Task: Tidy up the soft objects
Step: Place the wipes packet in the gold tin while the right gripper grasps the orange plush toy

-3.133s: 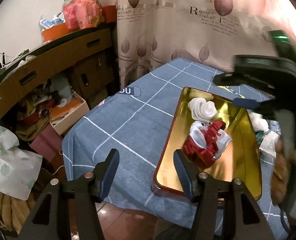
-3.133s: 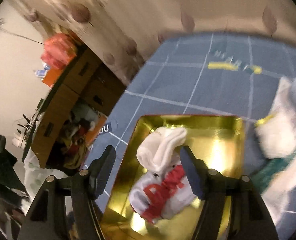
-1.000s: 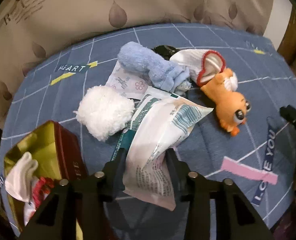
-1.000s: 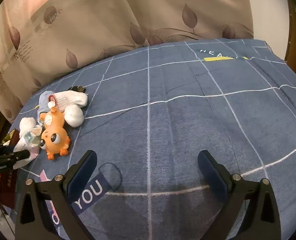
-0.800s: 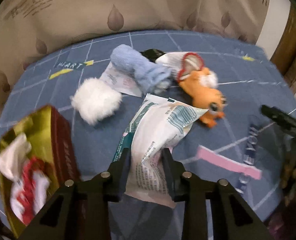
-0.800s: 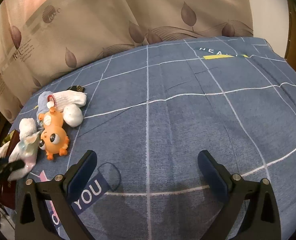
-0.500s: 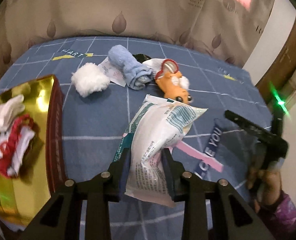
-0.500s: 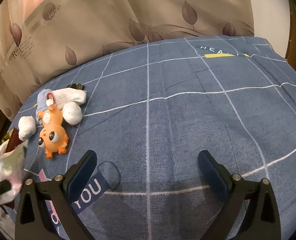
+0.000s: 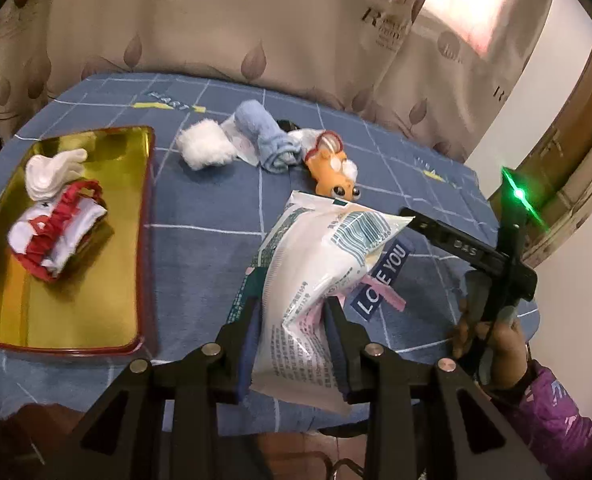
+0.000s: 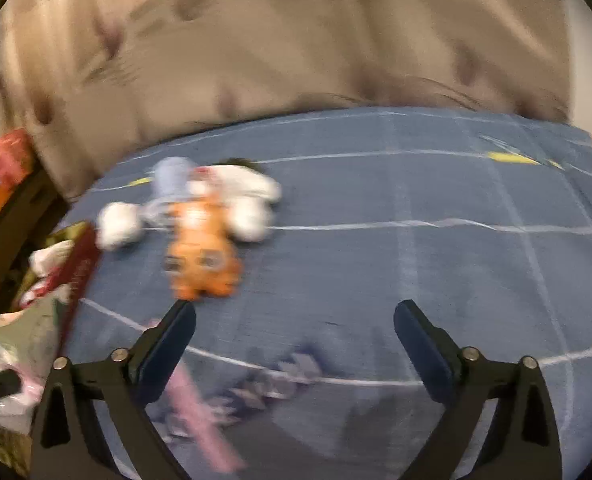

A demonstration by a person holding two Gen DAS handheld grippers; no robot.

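My left gripper [image 9: 292, 312] is shut on a white tissue pack [image 9: 320, 264] and holds it above the blue cloth near the table's front edge. A gold tray [image 9: 108, 200] at the left holds a white sock [image 9: 50, 170] and a red-and-white cloth [image 9: 56, 228]. A white fluffy ball [image 9: 206, 148], a rolled blue towel [image 9: 268, 142] and an orange plush toy [image 9: 334, 176] lie at the back. My right gripper [image 10: 296, 334] is open and empty above the cloth, with the orange toy [image 10: 202, 258] just ahead to its left.
The right gripper's body [image 9: 476, 252] and the hand holding it are at the right of the left wrist view. A beige curtain [image 9: 256, 20] hangs behind the table. A wooden cabinet [image 10: 12, 216] stands off the table's left side.
My left gripper has lifted the tissue pack and pulled back toward the front edge. My right gripper has swung left, so the orange toy now lies closer ahead; its view is blurred.
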